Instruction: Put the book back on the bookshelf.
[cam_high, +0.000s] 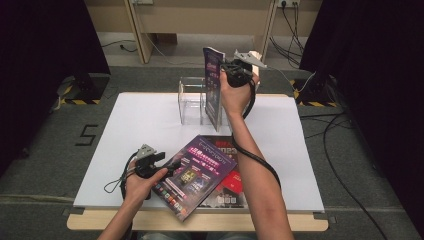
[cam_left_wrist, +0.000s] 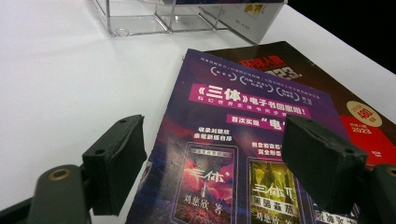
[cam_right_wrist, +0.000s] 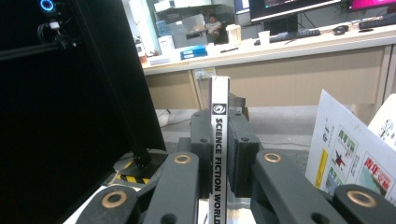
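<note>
A magazine (cam_high: 213, 87) stands upright over the clear acrylic holder (cam_high: 191, 102) at the back of the table, its lower end down at the holder. My right gripper (cam_high: 223, 70) is shut on it near the top. In the right gripper view my right gripper (cam_right_wrist: 219, 154) clamps the white spine (cam_right_wrist: 219, 116), which reads "SCIENCE FICTION WORLD". A purple magazine (cam_high: 200, 172) lies flat at the front on top of a dark red one (cam_high: 234, 186). My left gripper (cam_high: 167, 167) is at the purple magazine's left edge. Its jaws stand open (cam_left_wrist: 217, 163) above the purple cover (cam_left_wrist: 243, 112).
The white table board (cam_high: 135, 130) has free room at its left and right. The holder's clear walls (cam_left_wrist: 140, 18) show in the left gripper view. A white printed page (cam_right_wrist: 348, 154) hangs at the right of the right gripper view. Black curtains and floor cables (cam_high: 345, 145) flank the table.
</note>
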